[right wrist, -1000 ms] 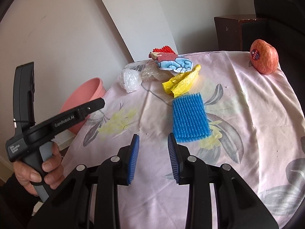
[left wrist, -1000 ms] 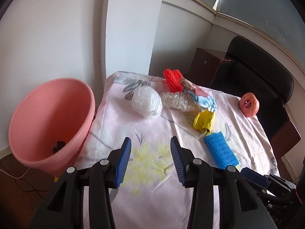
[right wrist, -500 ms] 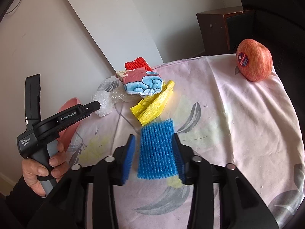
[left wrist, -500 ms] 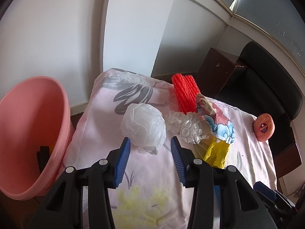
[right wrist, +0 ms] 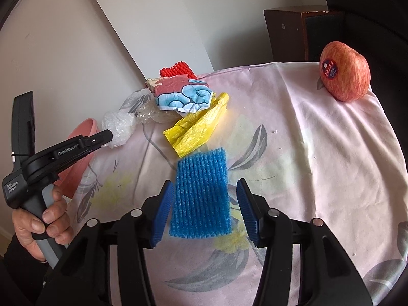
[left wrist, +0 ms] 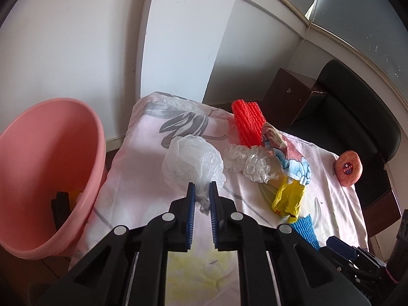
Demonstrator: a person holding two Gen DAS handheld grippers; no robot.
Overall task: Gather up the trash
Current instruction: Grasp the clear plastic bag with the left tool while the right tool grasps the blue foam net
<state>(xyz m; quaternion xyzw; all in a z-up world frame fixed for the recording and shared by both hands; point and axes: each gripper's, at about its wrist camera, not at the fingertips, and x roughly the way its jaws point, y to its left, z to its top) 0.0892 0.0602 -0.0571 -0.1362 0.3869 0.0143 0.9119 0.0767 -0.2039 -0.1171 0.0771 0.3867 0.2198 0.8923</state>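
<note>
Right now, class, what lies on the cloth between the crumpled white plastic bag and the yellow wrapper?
Crumpled clear bubble wrap lies between the white plastic bag and the yellow wrapper, touching neither clearly; the left wrist view shows it best.

A table is being covered by a pink floral cloth [right wrist: 318, 153]. Lying on it are a clear plastic bag [left wrist: 191, 163], bubble wrap [left wrist: 250, 163], red foam netting [left wrist: 247, 125], a printed wrapper [right wrist: 183, 97], a yellow bag [right wrist: 196, 130], blue foam netting [right wrist: 201, 196] and an apple [right wrist: 344, 74].
</note>
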